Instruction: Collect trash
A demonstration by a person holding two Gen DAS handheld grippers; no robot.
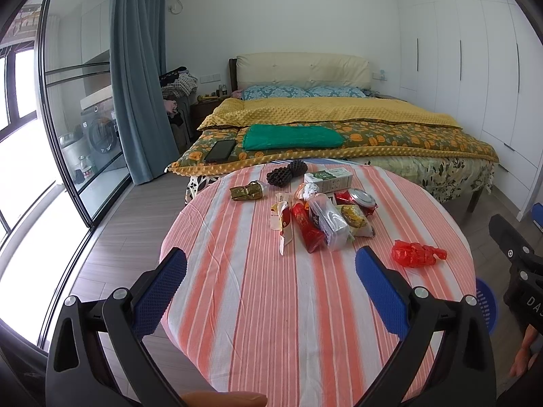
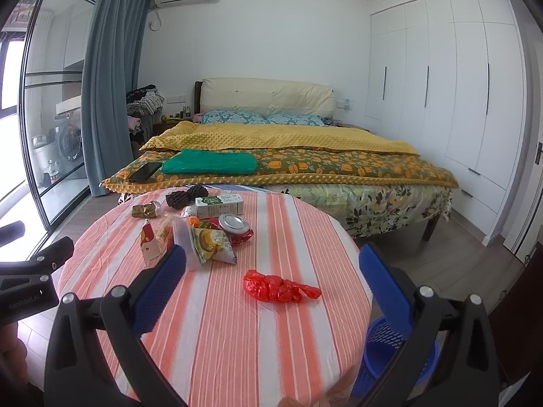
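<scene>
Trash point(image 1: 322, 217) sits in a loose heap on the far half of the round table point(image 1: 271, 322), with a red bag point(image 2: 280, 286) lying alone, well apart from the heap, nearer the right edge. Blue bin point(image 2: 390, 349) stands on the floor just beside the table's right rim.

Left gripper point(image 1: 271, 291) hovers over bare cloth, jaws wide, nothing between them. Right gripper point(image 2: 271, 291) likewise wide and empty, with the red bag lying between and just ahead of its pads point(image 2: 387, 288).

Step in hand, as I judge it: first pick not yet made. Red bag is the easy start for the right side: closest, isolated, bin on that side. Come down over its thick middle, not the thin tail, and close fully, since crinkled film will compress.

Materials:
- Red bag: thin glossy plastic, crumpled, soft.
- Carton point(image 2: 220, 205): rigid, boxy, lying flat.
- Can point(image 2: 232, 224): metal lid, round; may roll.
- Yellow packet point(image 2: 213, 246): slick foil pillow.
- Clear tub point(image 1: 331, 227): smooth, hard.
- 2 dark foam nets point(image 1: 288, 173): springy mesh.
- Cloth: striped, slightly wrinkled; keep the pads from snagging it.
</scene>
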